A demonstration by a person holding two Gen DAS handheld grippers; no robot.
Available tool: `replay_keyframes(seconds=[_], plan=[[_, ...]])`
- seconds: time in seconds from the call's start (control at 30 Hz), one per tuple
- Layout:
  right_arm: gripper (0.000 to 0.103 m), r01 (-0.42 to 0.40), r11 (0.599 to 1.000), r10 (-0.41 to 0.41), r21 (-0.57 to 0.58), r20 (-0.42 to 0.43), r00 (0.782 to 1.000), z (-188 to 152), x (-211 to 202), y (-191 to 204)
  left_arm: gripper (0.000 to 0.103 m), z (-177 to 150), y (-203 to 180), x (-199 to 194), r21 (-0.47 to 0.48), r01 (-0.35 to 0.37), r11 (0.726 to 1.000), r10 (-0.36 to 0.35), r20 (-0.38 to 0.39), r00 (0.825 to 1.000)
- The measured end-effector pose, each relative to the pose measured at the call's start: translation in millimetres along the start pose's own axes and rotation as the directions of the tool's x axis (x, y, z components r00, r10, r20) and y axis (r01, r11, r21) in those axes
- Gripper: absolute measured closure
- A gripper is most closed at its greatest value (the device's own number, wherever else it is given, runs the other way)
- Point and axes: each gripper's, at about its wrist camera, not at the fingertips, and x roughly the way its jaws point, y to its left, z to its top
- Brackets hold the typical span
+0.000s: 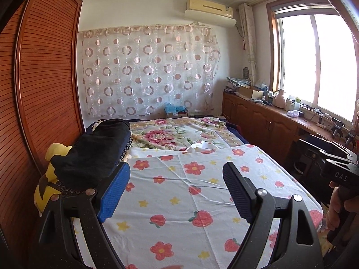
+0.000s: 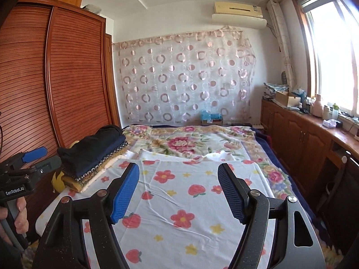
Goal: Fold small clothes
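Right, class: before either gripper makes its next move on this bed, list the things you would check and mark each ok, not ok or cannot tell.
1. Left gripper jaws open, nothing between them: ok.
2. Right gripper jaws open, nothing between them: ok.
3. Flower-and-strawberry sheet lies flat as a folding surface: ok.
4. Pile of folded clothes sits at the sheet's left edge, clear of both grippers: ok.
5. An unfolded small garment ready to pick: cannot tell; only a crumpled white piece shows beyond the sheet.
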Motion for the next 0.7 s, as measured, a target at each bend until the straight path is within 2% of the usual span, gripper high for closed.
replay_keyframes(seconds=[0.23, 0.7], plan=[[0.029, -0.003, 1.000, 0.003, 0.010, -0.004, 1.000, -1.7, -0.3, 9.3, 0.018, 0.9, -5.1, 0.1, -0.003, 0.001, 1.000, -0.001, 0.002, 1.000], [0.029, -0.015, 1.000, 0.015, 0.010, -0.005, 1.000, -2.1, -5.0, -3.4, 0.018, 2.5, -1.6, -0.7, -0.012, -0.009, 1.000, 0.009, 0.004, 1.000]])
